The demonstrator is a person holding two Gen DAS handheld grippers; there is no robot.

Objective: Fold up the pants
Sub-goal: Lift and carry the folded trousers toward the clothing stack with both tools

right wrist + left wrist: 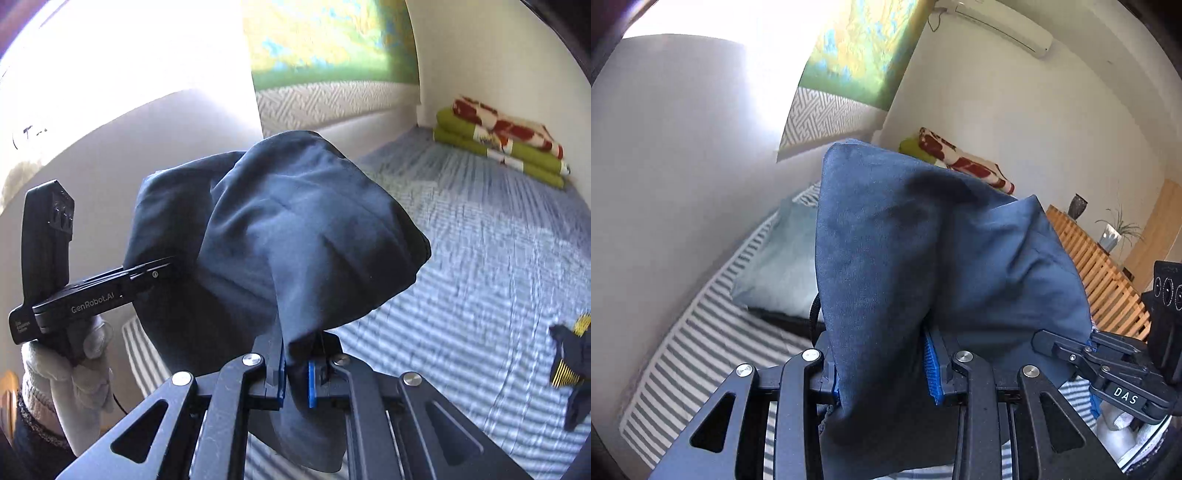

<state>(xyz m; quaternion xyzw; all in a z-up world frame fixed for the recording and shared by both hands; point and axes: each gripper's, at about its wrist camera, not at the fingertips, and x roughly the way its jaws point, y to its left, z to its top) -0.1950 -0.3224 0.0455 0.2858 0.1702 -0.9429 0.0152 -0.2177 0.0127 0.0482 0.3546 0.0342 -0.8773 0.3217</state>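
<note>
The dark blue pants (905,258) hang lifted above the bed, bunched and draped over both grippers. In the left wrist view my left gripper (882,380) is shut on a thick fold of them, the cloth filling the gap between its blue pads. My right gripper (1082,347) shows at the right, pinching the cloth's edge. In the right wrist view the pants (295,229) spill over my right gripper (297,380), which is shut on a thin fold. My left gripper (162,269) reaches into the cloth from the left, held by a gloved hand (81,373).
A striped bed cover (480,258) lies below. Folded green and red blankets (498,144) sit at its far end. A light blue cloth (775,266) lies on the left, a dark garment with yellow stripes (572,369) on the right. A wooden slatted frame (1108,280), vase (1076,206) and plant (1115,229) stand beyond.
</note>
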